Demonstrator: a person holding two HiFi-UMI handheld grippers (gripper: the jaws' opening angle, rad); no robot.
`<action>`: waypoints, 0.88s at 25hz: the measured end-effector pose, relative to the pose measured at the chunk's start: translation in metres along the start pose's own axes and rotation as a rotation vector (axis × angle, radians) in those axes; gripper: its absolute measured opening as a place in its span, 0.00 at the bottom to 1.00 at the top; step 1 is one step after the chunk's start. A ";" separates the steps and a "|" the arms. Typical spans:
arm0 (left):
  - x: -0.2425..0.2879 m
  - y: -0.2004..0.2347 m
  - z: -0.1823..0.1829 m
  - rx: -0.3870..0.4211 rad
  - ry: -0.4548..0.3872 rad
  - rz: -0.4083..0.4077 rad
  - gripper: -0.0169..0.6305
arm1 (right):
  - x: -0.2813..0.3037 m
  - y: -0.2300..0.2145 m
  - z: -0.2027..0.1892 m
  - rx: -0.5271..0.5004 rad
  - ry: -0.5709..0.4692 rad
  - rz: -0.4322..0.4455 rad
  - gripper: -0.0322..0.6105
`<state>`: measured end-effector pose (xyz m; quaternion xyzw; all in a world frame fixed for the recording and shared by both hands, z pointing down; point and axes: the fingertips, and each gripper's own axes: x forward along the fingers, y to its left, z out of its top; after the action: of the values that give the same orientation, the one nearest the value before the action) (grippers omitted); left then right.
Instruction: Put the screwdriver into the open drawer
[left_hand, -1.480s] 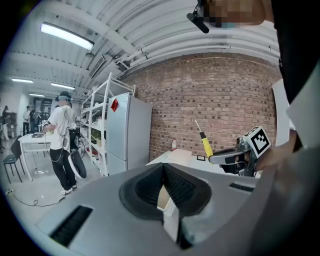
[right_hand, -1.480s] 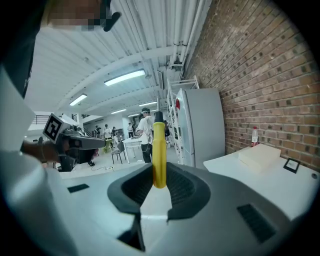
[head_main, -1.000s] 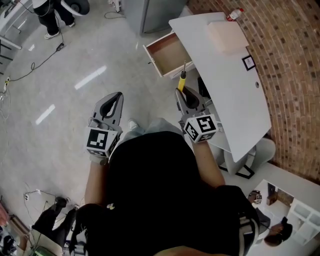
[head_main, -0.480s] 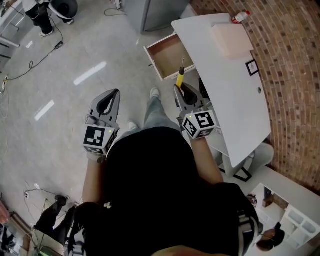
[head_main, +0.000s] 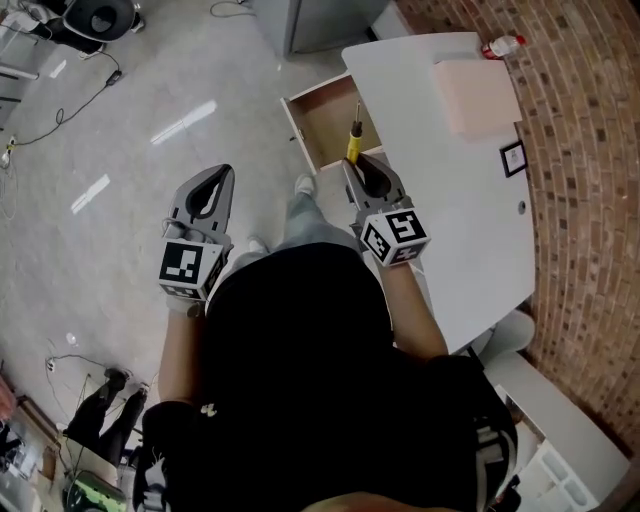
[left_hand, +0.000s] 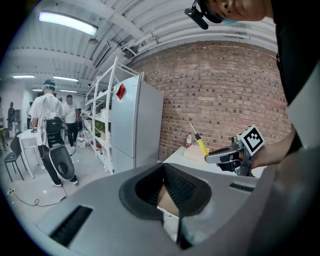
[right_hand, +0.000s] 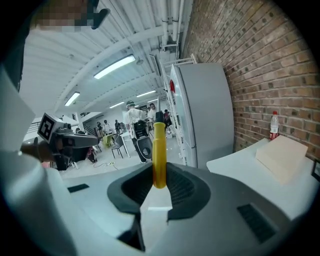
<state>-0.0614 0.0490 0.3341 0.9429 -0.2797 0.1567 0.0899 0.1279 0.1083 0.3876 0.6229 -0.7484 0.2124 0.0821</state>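
Observation:
A screwdriver (head_main: 353, 140) with a yellow handle and dark shaft sticks forward out of my right gripper (head_main: 358, 166), which is shut on the handle. Its tip hangs over the near right corner of the open wooden drawer (head_main: 322, 118). In the right gripper view the handle (right_hand: 159, 155) stands upright between the dark pads. My left gripper (head_main: 221, 173) is held over the floor, left of the drawer, shut with nothing in it. From the left gripper view (left_hand: 172, 210) I see the right gripper (left_hand: 227, 156) and the screwdriver (left_hand: 201, 146) off to the right.
The drawer juts from a white table (head_main: 450, 200) that bears a beige box (head_main: 478, 95) and a bottle (head_main: 503, 46) by the brick wall. A grey fridge (left_hand: 135, 125) stands beyond. People stand far off on the grey floor (head_main: 150, 120).
Both grippers have moved forward toward the drawer. The screwdriver, earlier short of the drawer, now reaches over its near corner.

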 end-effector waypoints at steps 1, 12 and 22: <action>0.009 0.000 0.002 -0.003 0.007 0.009 0.03 | 0.006 -0.009 0.000 0.001 0.008 0.012 0.19; 0.070 0.010 0.000 -0.081 0.094 0.154 0.03 | 0.077 -0.076 -0.028 -0.017 0.157 0.133 0.19; 0.086 0.024 -0.018 -0.136 0.159 0.232 0.03 | 0.125 -0.102 -0.087 -0.007 0.354 0.158 0.19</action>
<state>-0.0115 -0.0093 0.3828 0.8805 -0.3888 0.2210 0.1569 0.1882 0.0192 0.5362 0.5148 -0.7696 0.3217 0.1978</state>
